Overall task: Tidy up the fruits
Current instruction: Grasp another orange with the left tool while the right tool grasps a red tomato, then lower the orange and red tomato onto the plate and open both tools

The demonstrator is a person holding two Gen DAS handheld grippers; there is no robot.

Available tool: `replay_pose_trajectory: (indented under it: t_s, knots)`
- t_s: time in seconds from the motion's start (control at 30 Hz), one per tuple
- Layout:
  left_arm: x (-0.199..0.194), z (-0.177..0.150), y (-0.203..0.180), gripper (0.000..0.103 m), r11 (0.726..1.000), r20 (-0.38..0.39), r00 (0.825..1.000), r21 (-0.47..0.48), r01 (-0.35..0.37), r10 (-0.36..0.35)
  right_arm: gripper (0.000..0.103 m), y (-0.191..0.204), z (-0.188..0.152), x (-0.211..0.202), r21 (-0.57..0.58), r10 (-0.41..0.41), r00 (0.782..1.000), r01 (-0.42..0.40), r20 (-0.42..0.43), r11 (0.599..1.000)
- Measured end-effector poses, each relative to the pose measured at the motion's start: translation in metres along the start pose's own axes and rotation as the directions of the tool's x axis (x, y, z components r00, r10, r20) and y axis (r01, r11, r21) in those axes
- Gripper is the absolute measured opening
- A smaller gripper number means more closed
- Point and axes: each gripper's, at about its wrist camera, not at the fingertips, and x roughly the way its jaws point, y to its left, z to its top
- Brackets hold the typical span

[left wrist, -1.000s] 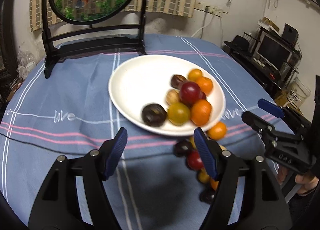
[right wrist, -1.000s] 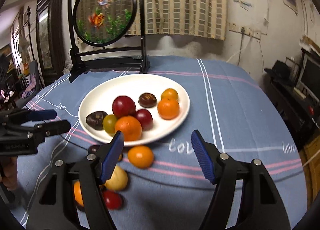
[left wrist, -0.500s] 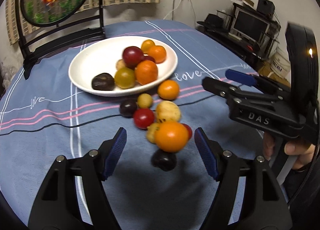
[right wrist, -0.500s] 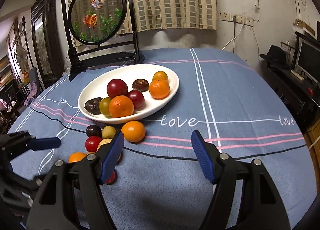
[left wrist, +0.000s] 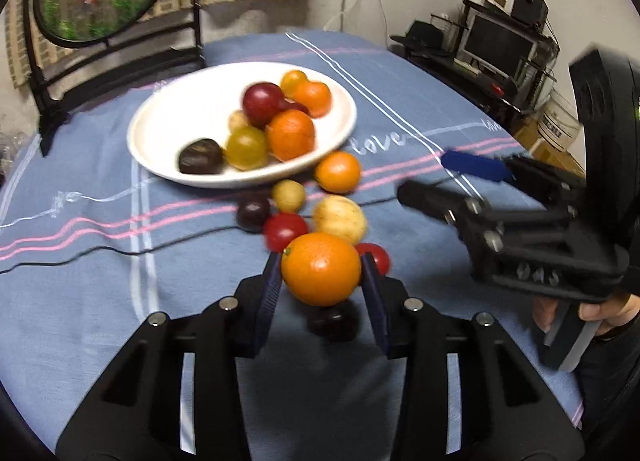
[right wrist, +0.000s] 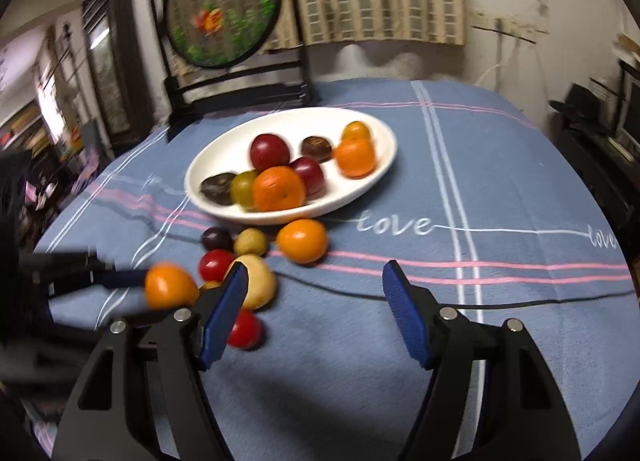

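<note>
Left tongs (left wrist: pixel 321 276) are closing on the near orange (left wrist: pixel 321 269), pads touching its sides; grip gently, lift clear toward the plate (left wrist: pixel 160 121); right tongs (right wrist: pixel 314 305) spread, empty

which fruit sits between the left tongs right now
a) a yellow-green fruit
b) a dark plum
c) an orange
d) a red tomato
c: in the left wrist view the orange fills the gap of the left tongs, whose jaws are closing with both blue pads against its sides.
</note>
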Motion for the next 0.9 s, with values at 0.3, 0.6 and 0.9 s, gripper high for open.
replay_pose_trajectory:
  t_s: [0.3,0.6,0.9]
  knots:
    - [-0.013,0.004,0.051,0.041,0.992,0.012,0.999,-0.112,-0.05,0.052,0.062,0.048,-0.019,0.015,-0.225,0.011,0.992,-0.04,-0.129,0.974]
    - [-0.01,0.002,0.054,0.041,0.995,0.006,0.999,-0.09,-0.036,0.037,0.027,0.059,-0.023,0.034,-0.249,-0.016,0.984,-0.029,-0.176,0.968]
    - [-0.009,0.036,0.065,0.041,0.995,0.048,0.996,-0.077,-0.065,0.069,0.027,0.051,0.024,0.008,-0.231,-0.047,0.999,0.043,-0.014,0.972]
